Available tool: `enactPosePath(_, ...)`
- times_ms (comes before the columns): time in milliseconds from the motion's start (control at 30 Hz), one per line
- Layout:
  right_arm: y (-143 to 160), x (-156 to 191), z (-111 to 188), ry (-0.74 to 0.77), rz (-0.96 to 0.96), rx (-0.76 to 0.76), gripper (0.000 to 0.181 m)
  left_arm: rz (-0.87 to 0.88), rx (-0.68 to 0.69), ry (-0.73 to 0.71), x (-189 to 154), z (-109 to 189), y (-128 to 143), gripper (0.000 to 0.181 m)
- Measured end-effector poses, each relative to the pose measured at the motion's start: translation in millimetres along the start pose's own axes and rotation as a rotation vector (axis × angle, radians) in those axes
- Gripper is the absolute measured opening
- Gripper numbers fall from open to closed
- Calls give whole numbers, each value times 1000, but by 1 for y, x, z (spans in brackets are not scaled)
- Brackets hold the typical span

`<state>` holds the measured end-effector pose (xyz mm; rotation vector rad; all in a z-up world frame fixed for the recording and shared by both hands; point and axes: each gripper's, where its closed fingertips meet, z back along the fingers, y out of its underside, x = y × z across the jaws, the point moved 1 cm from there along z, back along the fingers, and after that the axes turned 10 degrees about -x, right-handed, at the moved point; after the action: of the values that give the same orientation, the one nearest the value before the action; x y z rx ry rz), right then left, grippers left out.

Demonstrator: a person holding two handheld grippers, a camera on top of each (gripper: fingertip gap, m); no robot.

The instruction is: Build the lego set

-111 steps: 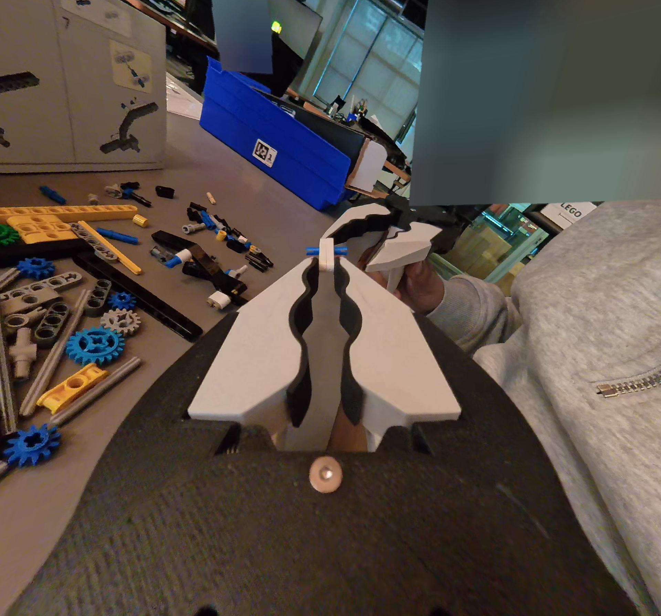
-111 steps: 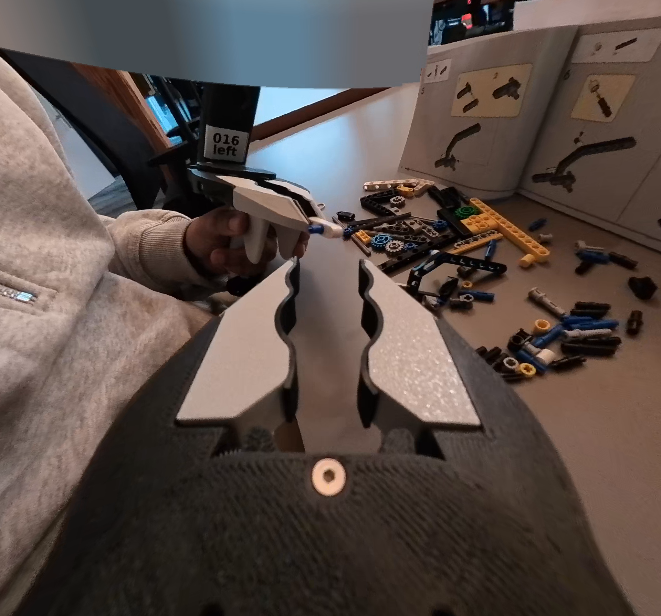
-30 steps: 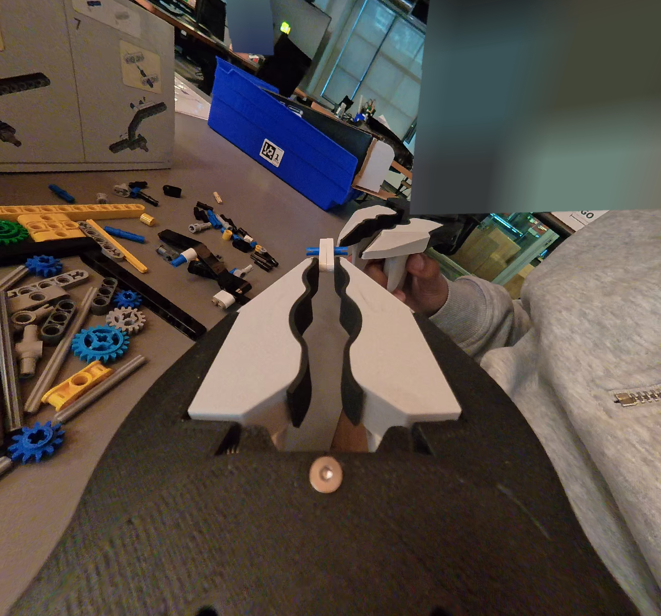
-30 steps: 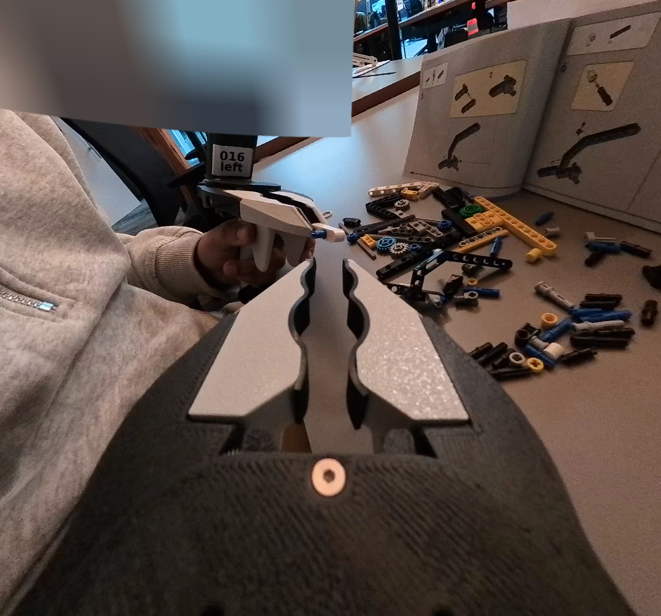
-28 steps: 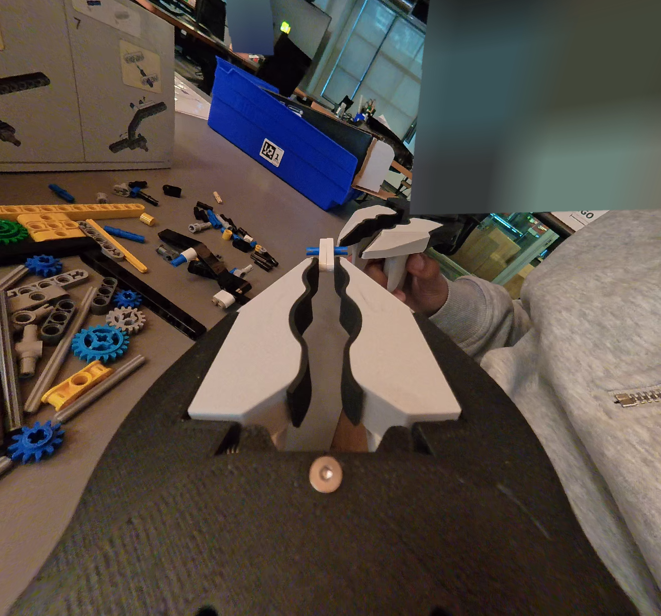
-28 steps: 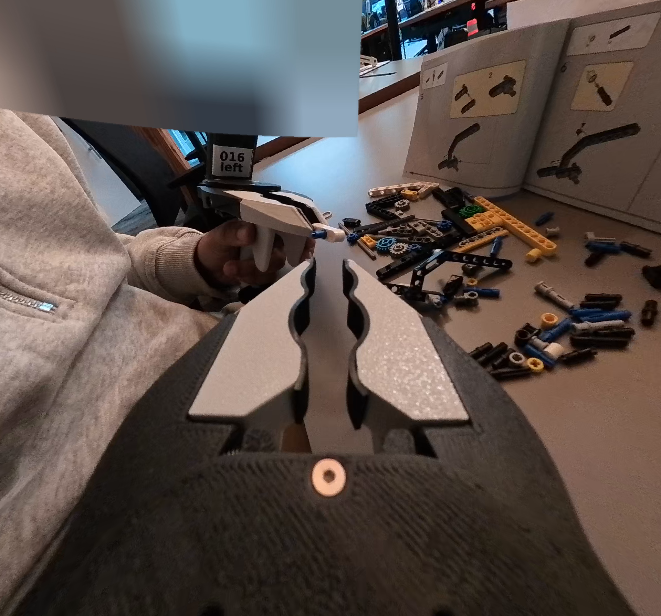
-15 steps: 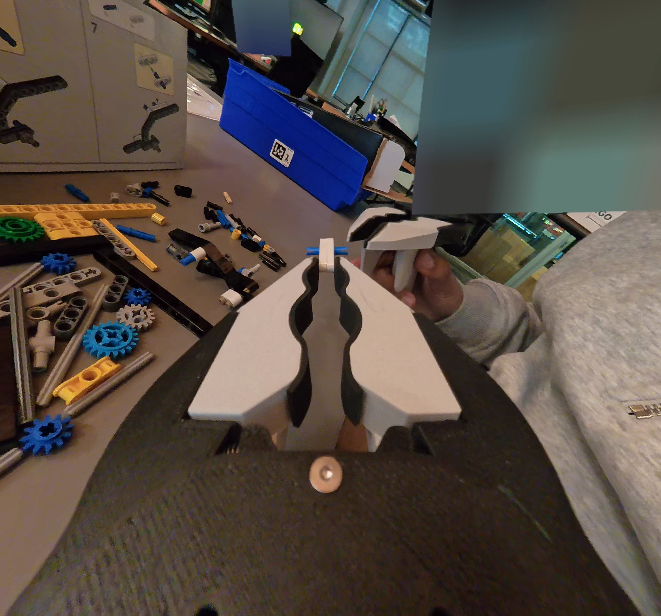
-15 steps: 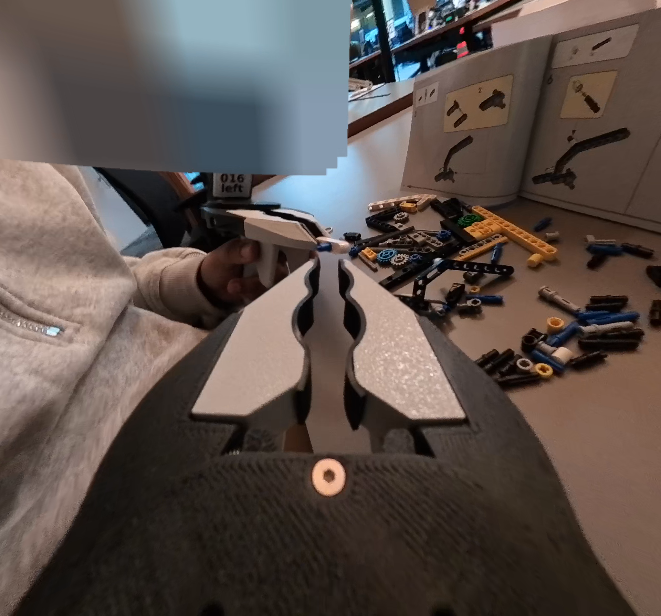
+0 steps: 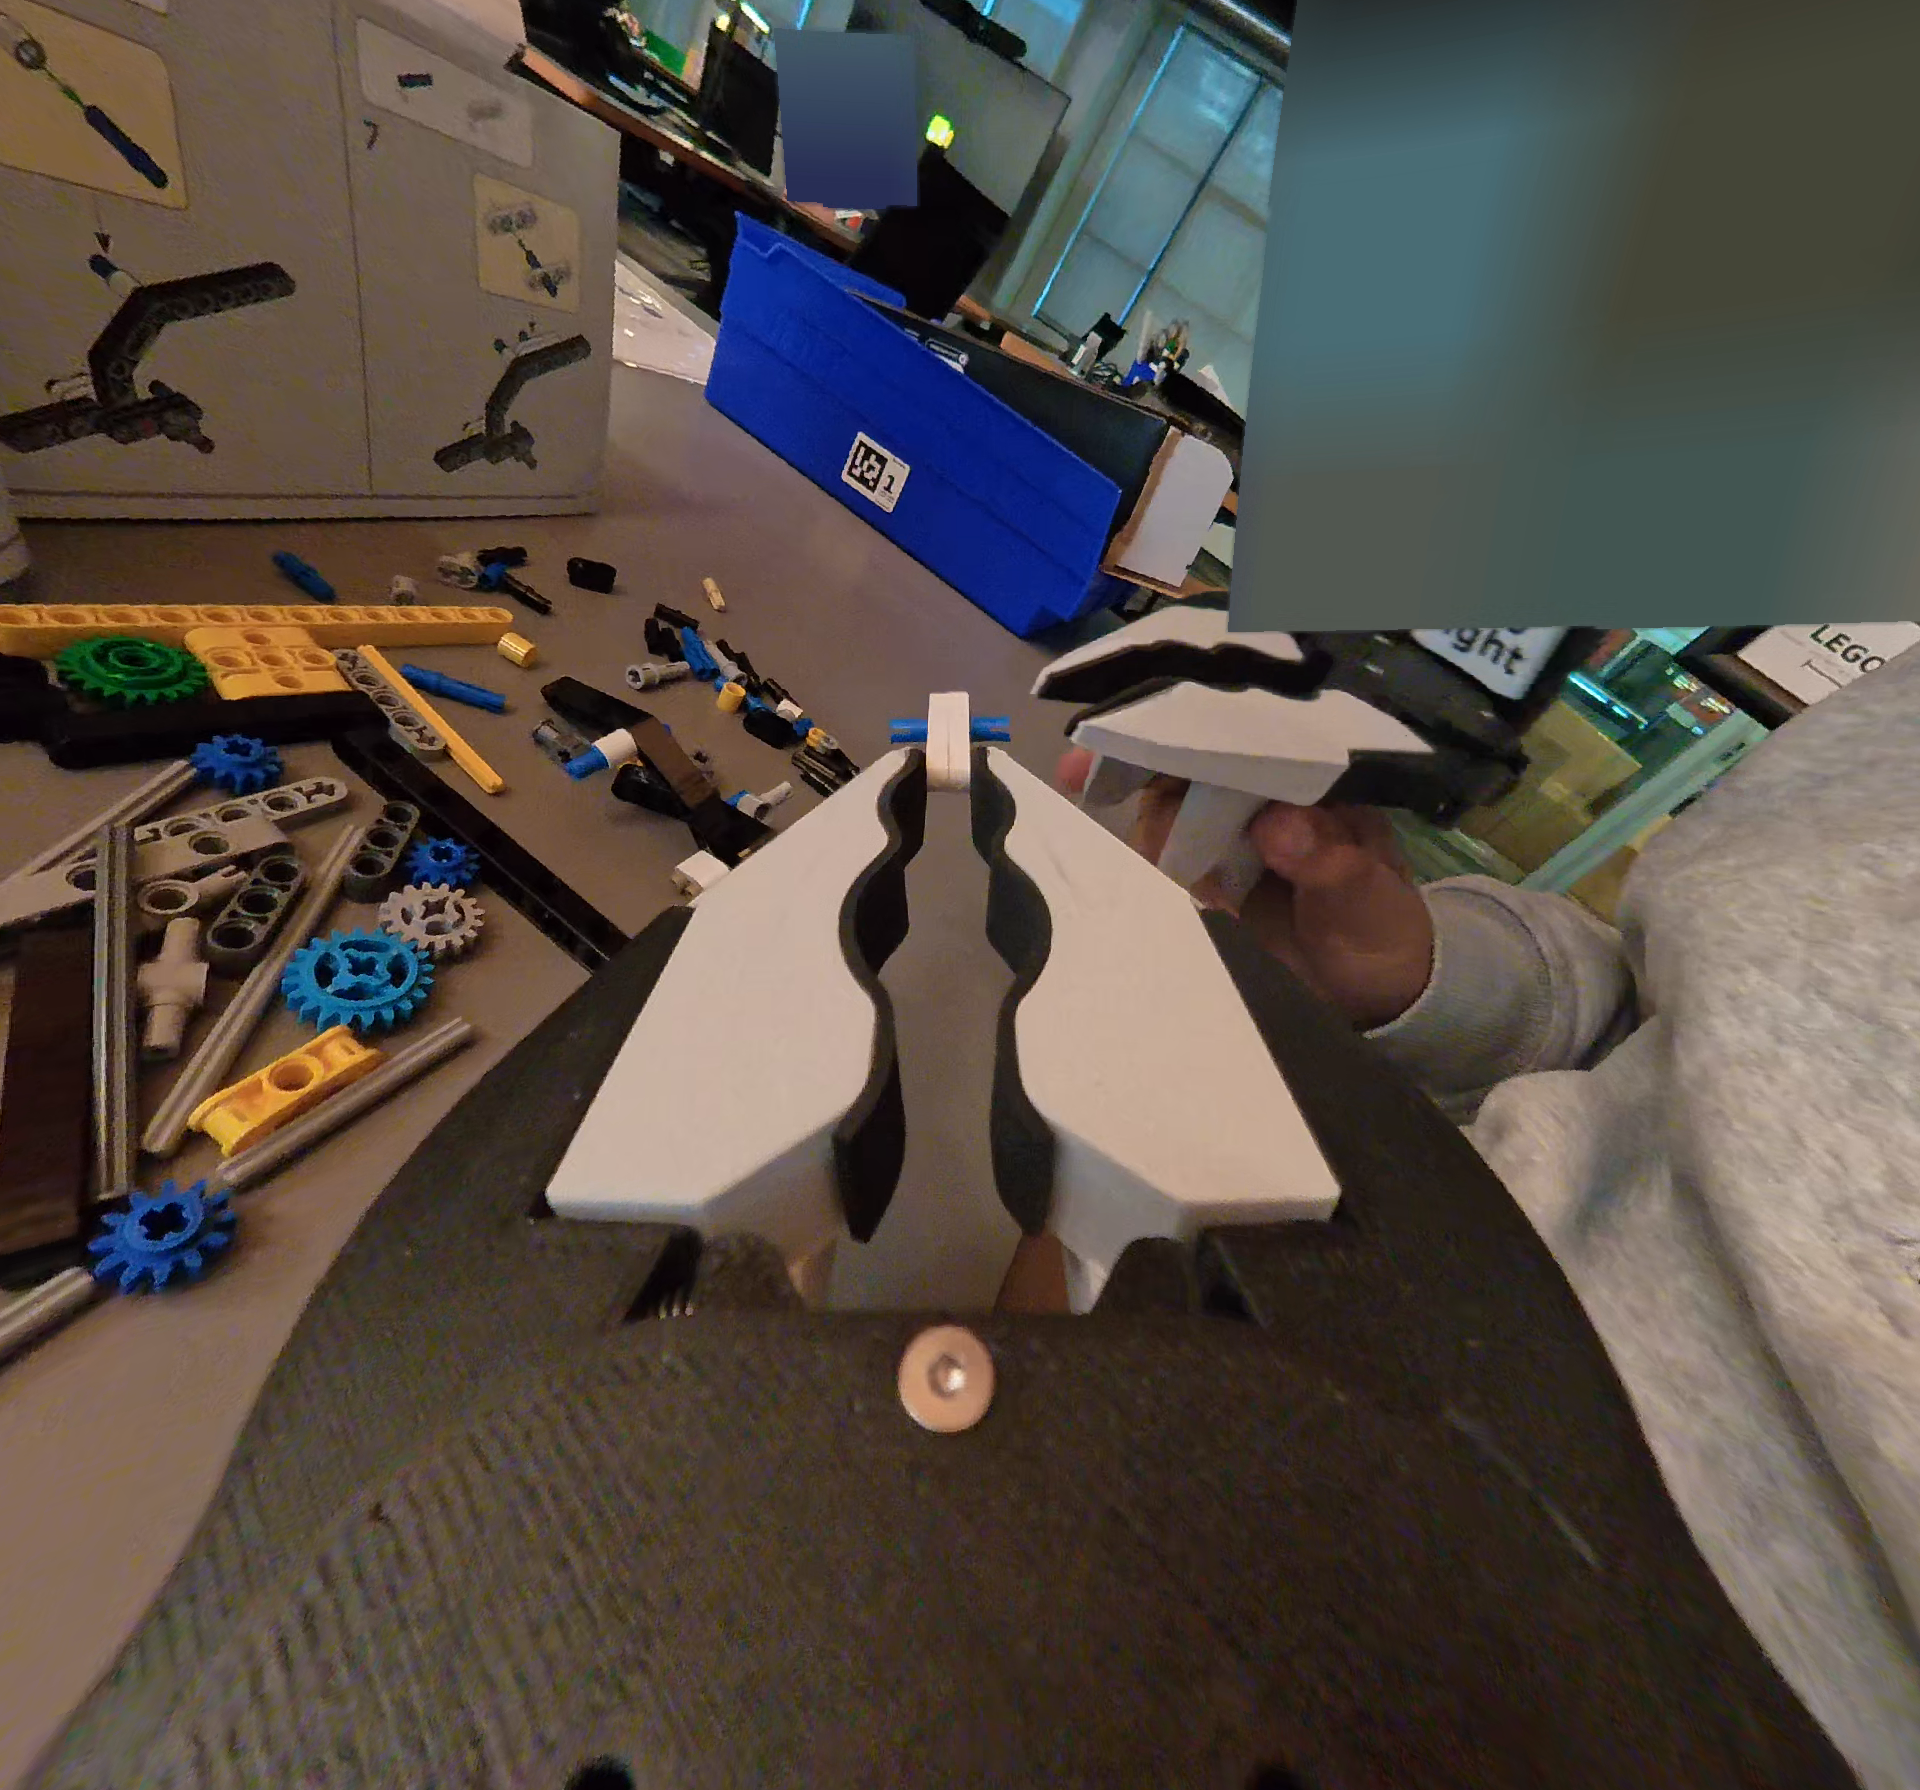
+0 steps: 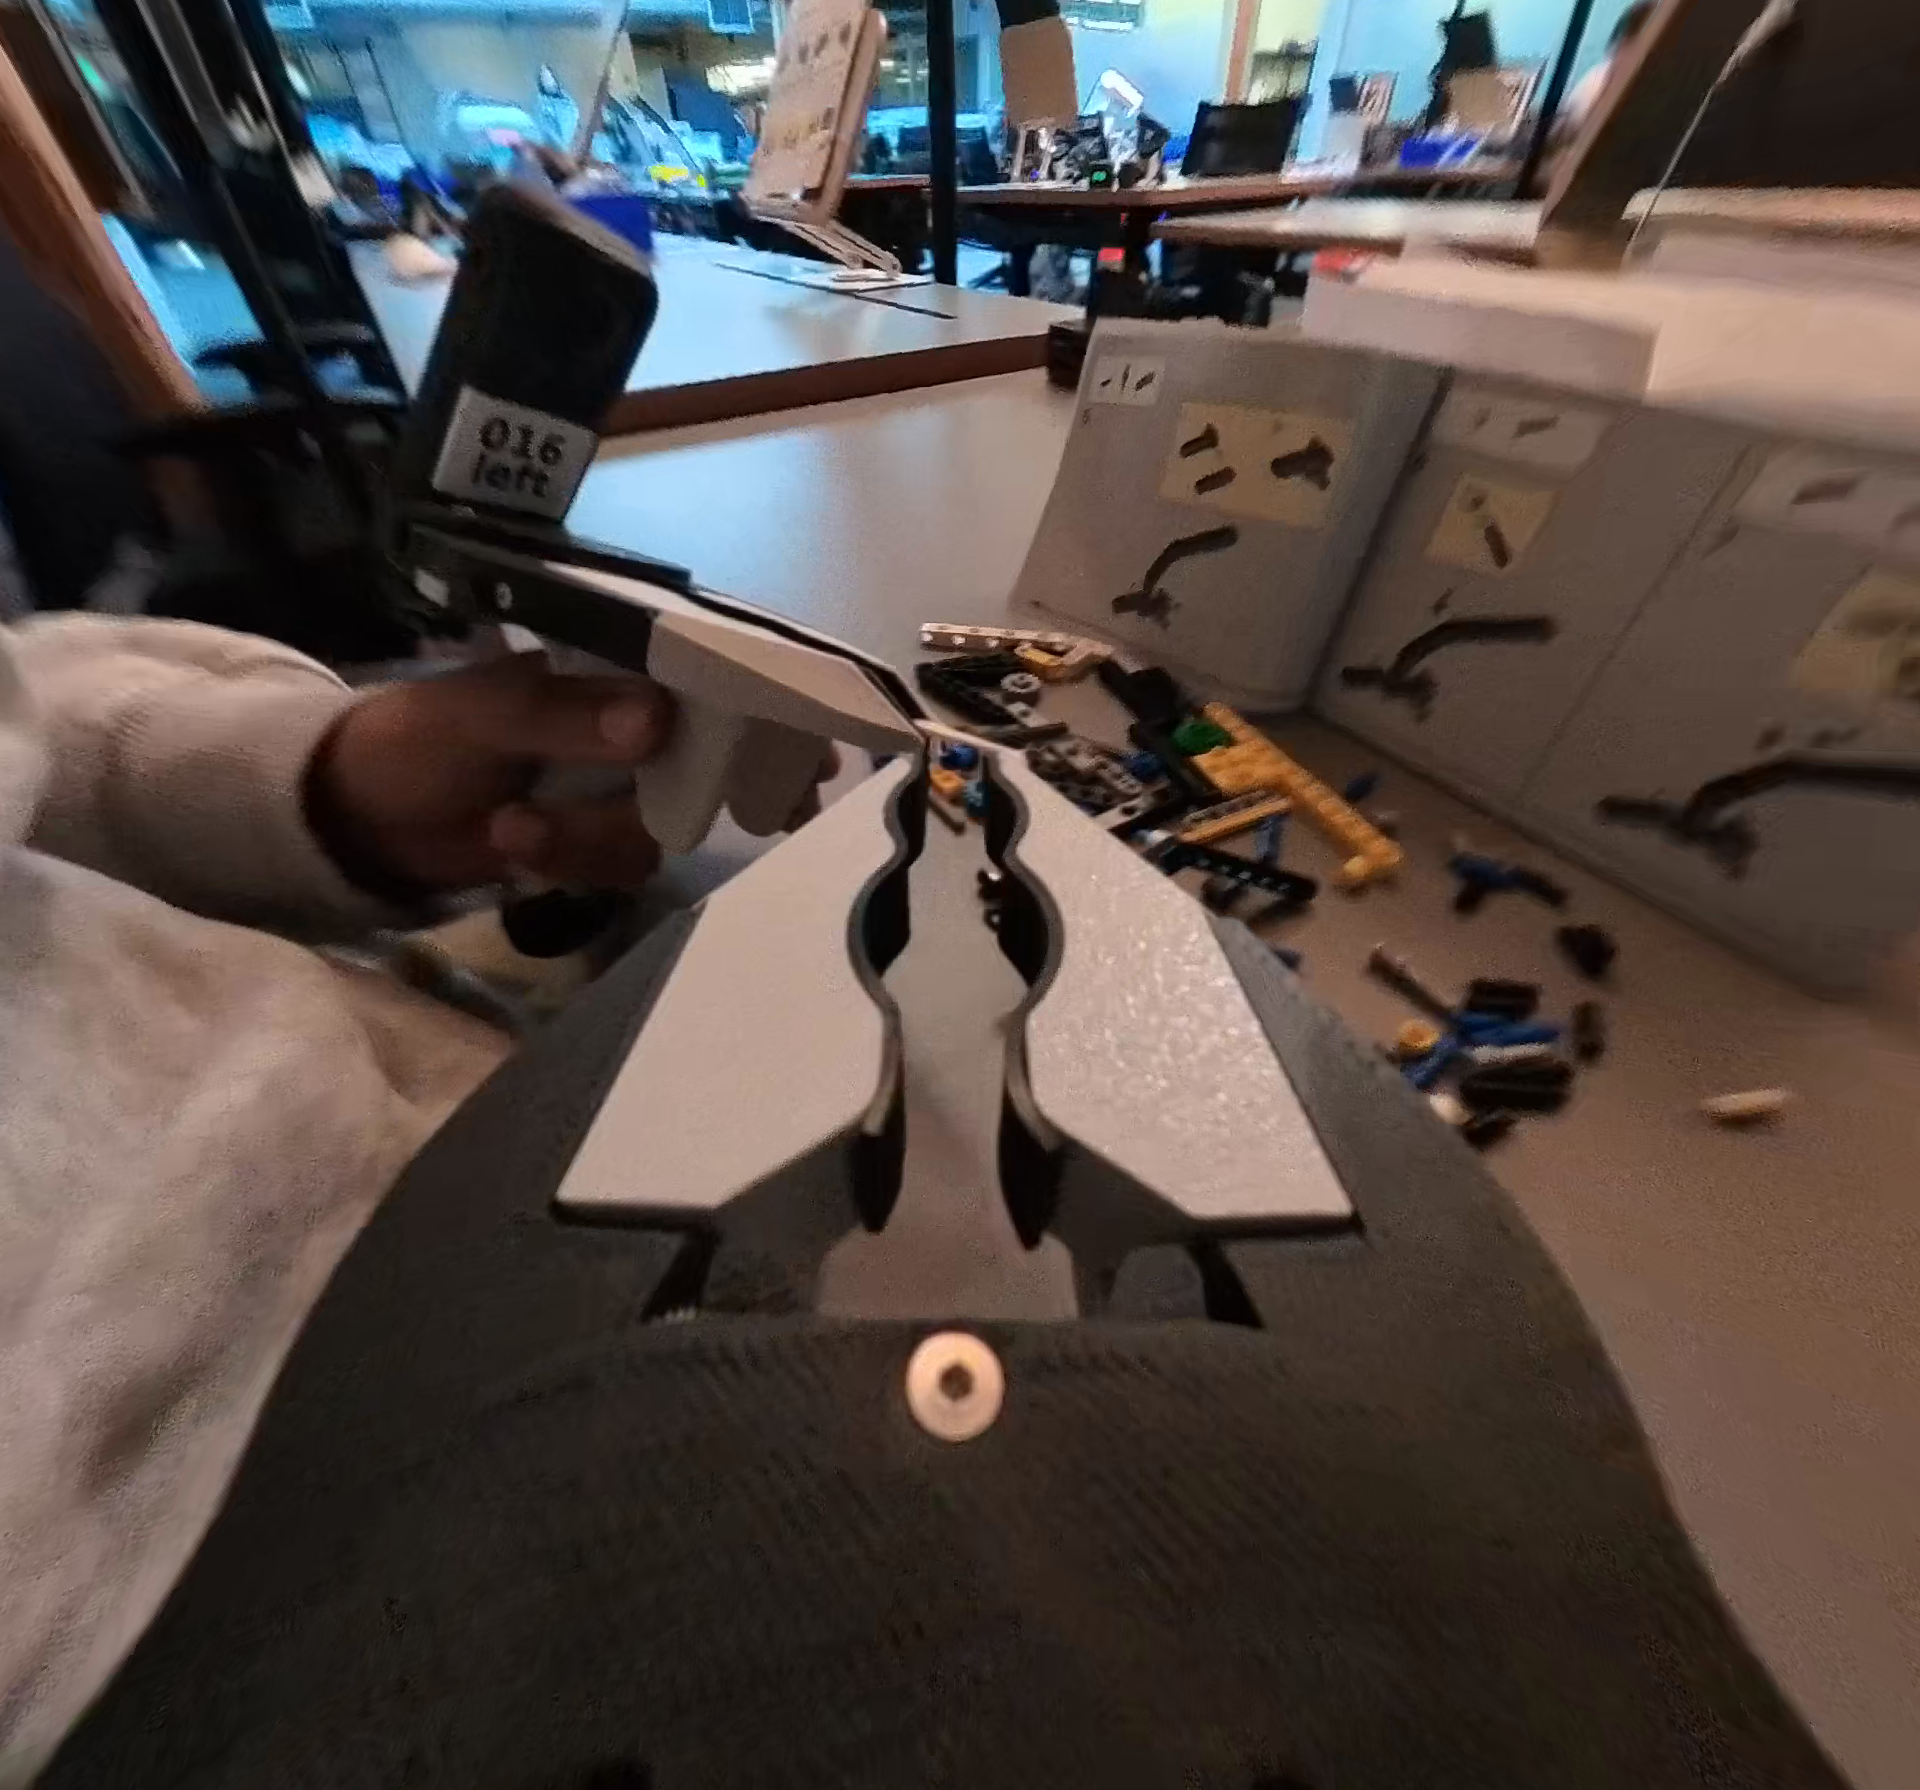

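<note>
The left claw (image 9: 947, 753) is clenched on a small white piece (image 9: 948, 741) with a blue pin (image 9: 906, 728) through it, held in the air above the tabletop (image 9: 665, 514). The right claw (image 10: 954, 784) is nearly closed and empty, just beside it. With so thin a pinch at the tips, a sideways nudge could twist the piece loose, dropping it among the loose parts (image 9: 343, 971) on the left.

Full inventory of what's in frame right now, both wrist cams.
white connector with blue pin: 1, white and blue, pinched in left gripper's tips
blue gears: at least 4, blue, table left
green gear: 1, green, on yellow parts
yellow beam: 1 long, yellow, far left
grey axles: several, grey, near gears
small pins: many, blue and black, scattered
instruction sheets: several, grey, upright behind parts
blue bin: 1, blue, table back
left gripper: shut on connector
right gripper: slightly open, empty
</note>
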<state>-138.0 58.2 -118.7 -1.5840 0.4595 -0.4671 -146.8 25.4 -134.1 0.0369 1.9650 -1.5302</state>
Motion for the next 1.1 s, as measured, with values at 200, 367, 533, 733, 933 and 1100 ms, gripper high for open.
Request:
enactPosePath(200, 8, 10, -9, 32, 325, 48, 7, 21, -16, 8, 0, 1, -2, 6)
enactPosePath(367, 6, 6, -7, 53, 341, 48, 8, -2, -8, 13, -2, 1, 0, 6)
enactPosePath(533, 7, 6, -7, 51, 360, 57, 8, -12, 3, 37, -6, 1, 2, 6)
enactPosePath(733, 7, 7, -7, 47, 381, 50, 3, -14, 14, 54, -8, 1, 3, 6)
enactPosePath(933, 8, 7, -7, 47, 358, 50, 3, -23, 11, 50, -8, 1, 3, 6)
enactPosePath(1100, 9, 5, -6, 48, 308, 57, 3, -32, 28, 56, -10, 0, 6, 7)
